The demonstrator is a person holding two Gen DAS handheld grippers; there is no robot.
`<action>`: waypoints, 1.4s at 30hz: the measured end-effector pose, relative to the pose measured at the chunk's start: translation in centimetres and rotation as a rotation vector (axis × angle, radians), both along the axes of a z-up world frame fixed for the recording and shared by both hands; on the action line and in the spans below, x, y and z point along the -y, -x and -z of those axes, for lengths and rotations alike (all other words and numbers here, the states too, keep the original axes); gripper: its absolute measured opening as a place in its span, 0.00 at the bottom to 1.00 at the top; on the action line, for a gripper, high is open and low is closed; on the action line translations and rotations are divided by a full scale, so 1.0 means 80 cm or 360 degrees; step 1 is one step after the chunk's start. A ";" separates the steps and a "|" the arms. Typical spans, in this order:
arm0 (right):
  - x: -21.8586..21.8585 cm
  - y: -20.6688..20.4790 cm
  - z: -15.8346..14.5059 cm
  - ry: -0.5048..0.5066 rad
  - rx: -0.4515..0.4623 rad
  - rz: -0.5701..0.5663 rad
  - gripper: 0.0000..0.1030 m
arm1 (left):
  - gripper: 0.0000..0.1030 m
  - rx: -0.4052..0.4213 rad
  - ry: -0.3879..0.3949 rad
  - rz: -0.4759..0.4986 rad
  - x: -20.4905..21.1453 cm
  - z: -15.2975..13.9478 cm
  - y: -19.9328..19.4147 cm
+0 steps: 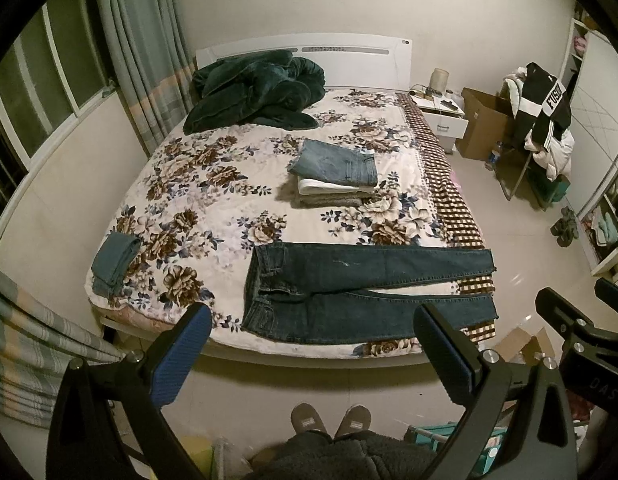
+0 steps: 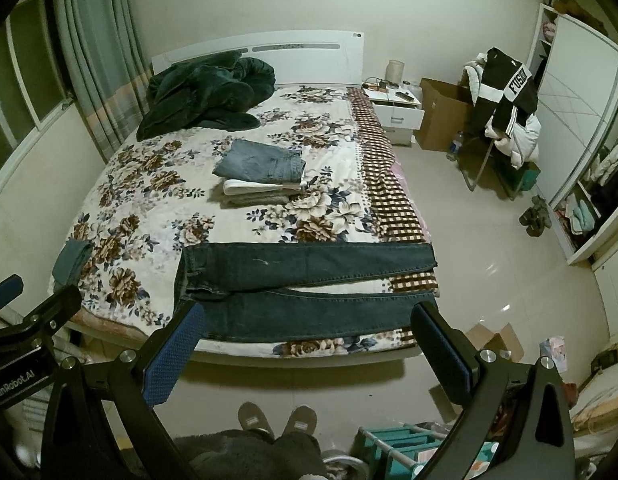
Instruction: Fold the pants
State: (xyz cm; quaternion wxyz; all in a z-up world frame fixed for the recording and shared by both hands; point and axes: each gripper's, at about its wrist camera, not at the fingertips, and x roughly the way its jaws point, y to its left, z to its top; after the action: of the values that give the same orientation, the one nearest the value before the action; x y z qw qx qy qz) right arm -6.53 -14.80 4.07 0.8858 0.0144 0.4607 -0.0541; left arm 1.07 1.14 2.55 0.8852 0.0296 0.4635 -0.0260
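Dark blue jeans (image 1: 369, 284) lie flat across the near end of the floral bed (image 1: 213, 184), waist to the left, the two legs spread apart toward the right edge; they also show in the right wrist view (image 2: 309, 280). My left gripper (image 1: 313, 344) is open and empty, held back from the bed above the floor. My right gripper (image 2: 309, 340) is open and empty too, at about the same distance from the bed edge. It also shows at the right edge of the left wrist view (image 1: 581, 320).
A stack of folded clothes (image 1: 335, 174) sits mid-bed. A small folded blue garment (image 1: 115, 264) lies at the near left corner. A dark green blanket (image 1: 253, 92) is heaped by the headboard. A nightstand (image 1: 441, 110), cardboard box, clothes-laden chair (image 1: 541, 120) and wardrobe stand to the right.
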 end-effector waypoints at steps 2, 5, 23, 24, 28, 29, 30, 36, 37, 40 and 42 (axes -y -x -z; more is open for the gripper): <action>-0.001 0.001 -0.001 -0.0004 -0.0001 -0.0001 1.00 | 1.00 0.0002 -0.0002 0.0000 0.000 -0.001 -0.003; -0.002 0.002 -0.002 -0.0001 0.0003 -0.0003 1.00 | 1.00 0.0002 -0.0001 -0.0001 0.001 -0.001 -0.002; -0.006 0.000 -0.009 -0.0004 -0.0002 -0.0007 1.00 | 1.00 0.0009 0.0000 -0.0002 0.003 -0.012 -0.009; -0.006 0.000 -0.009 -0.0007 -0.0003 -0.0007 1.00 | 1.00 0.0009 0.0001 -0.0001 0.003 -0.012 -0.009; -0.007 0.000 -0.009 -0.0007 -0.0002 -0.0004 1.00 | 1.00 0.0011 0.0003 -0.0002 0.004 -0.012 -0.010; -0.005 0.000 -0.008 -0.0008 -0.0003 -0.0005 1.00 | 1.00 0.0010 0.0002 -0.0001 0.004 -0.011 -0.008; -0.005 0.001 -0.007 -0.0008 -0.0004 -0.0005 1.00 | 1.00 0.0011 -0.0001 0.0000 0.004 -0.011 -0.008; -0.009 -0.002 -0.010 -0.0009 -0.0007 0.0015 1.00 | 1.00 0.0009 0.0009 0.0012 0.007 -0.015 -0.015; -0.011 -0.003 -0.010 -0.0012 -0.0012 0.0023 1.00 | 1.00 0.0008 0.0010 0.0015 0.008 -0.016 -0.019; -0.012 -0.023 0.002 -0.0009 -0.0013 0.0074 1.00 | 1.00 0.0033 -0.0010 0.0001 0.008 -0.010 -0.037; -0.011 -0.040 0.014 -0.0022 -0.0014 0.0108 1.00 | 1.00 0.0053 -0.0029 -0.0017 0.004 0.001 -0.055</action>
State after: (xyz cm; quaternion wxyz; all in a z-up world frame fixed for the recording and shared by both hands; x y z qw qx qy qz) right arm -3.33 -13.93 2.98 0.8812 0.0360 0.4643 -0.0809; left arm 5.51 0.79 2.47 0.8927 0.0357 0.4490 -0.0164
